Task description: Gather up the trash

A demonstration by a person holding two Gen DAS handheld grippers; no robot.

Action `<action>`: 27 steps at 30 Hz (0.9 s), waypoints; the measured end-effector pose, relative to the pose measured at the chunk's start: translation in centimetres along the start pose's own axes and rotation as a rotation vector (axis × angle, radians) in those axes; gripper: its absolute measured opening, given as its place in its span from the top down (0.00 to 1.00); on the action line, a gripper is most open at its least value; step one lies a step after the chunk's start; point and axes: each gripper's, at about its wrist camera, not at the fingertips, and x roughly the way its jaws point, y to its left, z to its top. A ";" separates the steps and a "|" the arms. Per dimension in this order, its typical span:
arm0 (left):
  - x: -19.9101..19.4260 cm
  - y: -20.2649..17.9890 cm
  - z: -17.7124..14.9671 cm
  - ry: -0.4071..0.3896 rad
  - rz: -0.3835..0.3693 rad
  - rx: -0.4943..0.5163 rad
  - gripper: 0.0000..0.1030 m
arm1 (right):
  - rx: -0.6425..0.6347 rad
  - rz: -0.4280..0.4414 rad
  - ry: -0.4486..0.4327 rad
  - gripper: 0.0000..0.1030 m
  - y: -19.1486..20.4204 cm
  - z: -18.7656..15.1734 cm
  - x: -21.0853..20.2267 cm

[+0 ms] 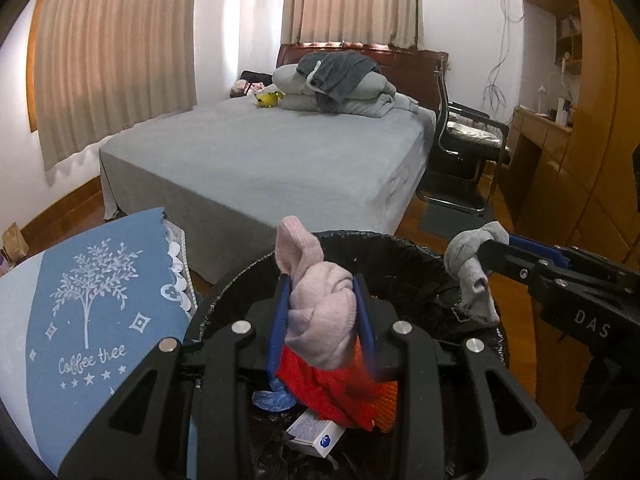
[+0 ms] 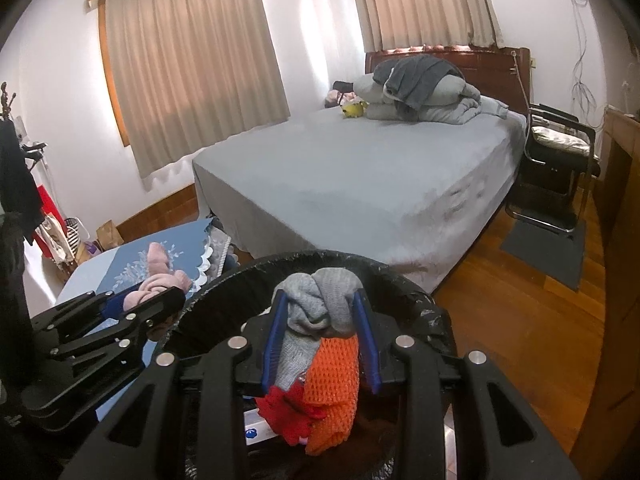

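A knotted pink sock (image 1: 316, 304) is clamped in the left gripper (image 1: 323, 312), blue pads (image 1: 280, 320) pressed on both sides, jaws only partly apart w/ the sock filling the gap. Its long axis runs roughly upright in the left view, one loose end pointed up and slightly left, the bulk sagging down betw. the pads. It is held over the bin (image 1: 420, 248), just inside the near rim. A knotted grey sock (image 2: 320, 304) is clamped likewise in the right gripper (image 2: 320, 312), pads (image 2: 366, 332) pressed on each side; the knot sits at top, the tail hangs downward, so the axis is approx. vertical. It is also held over the bin opening, nearer the right rim as seen from the left view. Inside the black-lined bin, red cloth (image 1: 332, 392), orange mesh (image 2: 332, 384), a blue wrapper (image 1: 276, 398) and a small white box (image 1: 316, 436) are seen. A blue cloth w/ a tree print (image 1: 92, 320) lies just left of the bin; a bed (image 1: 280, 160) stands beyond.
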 end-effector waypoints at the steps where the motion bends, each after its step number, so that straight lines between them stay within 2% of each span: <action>1: 0.3 0.1 0.1 0.002 0.000 -0.001 0.71 | 0.000 0.000 0.002 0.68 0.0 0.1 0.2; 14: 3.5 0.8 0.4 0.038 -0.027 -0.016 0.68 | -0.008 -0.001 0.051 0.62 -0.3 -0.2 2.8; 15: 3.5 1.0 0.4 0.037 -0.027 -0.017 0.66 | -0.008 -0.005 0.050 0.62 -0.3 -0.2 2.9; 17: 3.4 1.3 0.5 0.032 -0.034 -0.024 0.53 | -0.002 -0.008 0.054 0.59 -0.5 -0.2 3.0; 20: 3.1 1.7 0.7 0.027 -0.022 -0.024 0.49 | 0.003 -0.015 0.053 0.52 -0.7 -0.3 3.1; 22: 2.7 2.2 0.8 0.022 -0.011 -0.037 0.43 | 0.006 -0.021 0.047 0.42 -0.6 -0.3 2.8; 24: 2.0 2.6 0.8 0.010 0.009 -0.045 0.30 | 0.010 -0.029 0.040 0.33 -0.6 -0.3 2.4; 27: 0.6 3.4 1.0 -0.015 0.045 -0.050 0.18 | 0.018 -0.044 0.025 0.15 -0.5 -0.3 1.7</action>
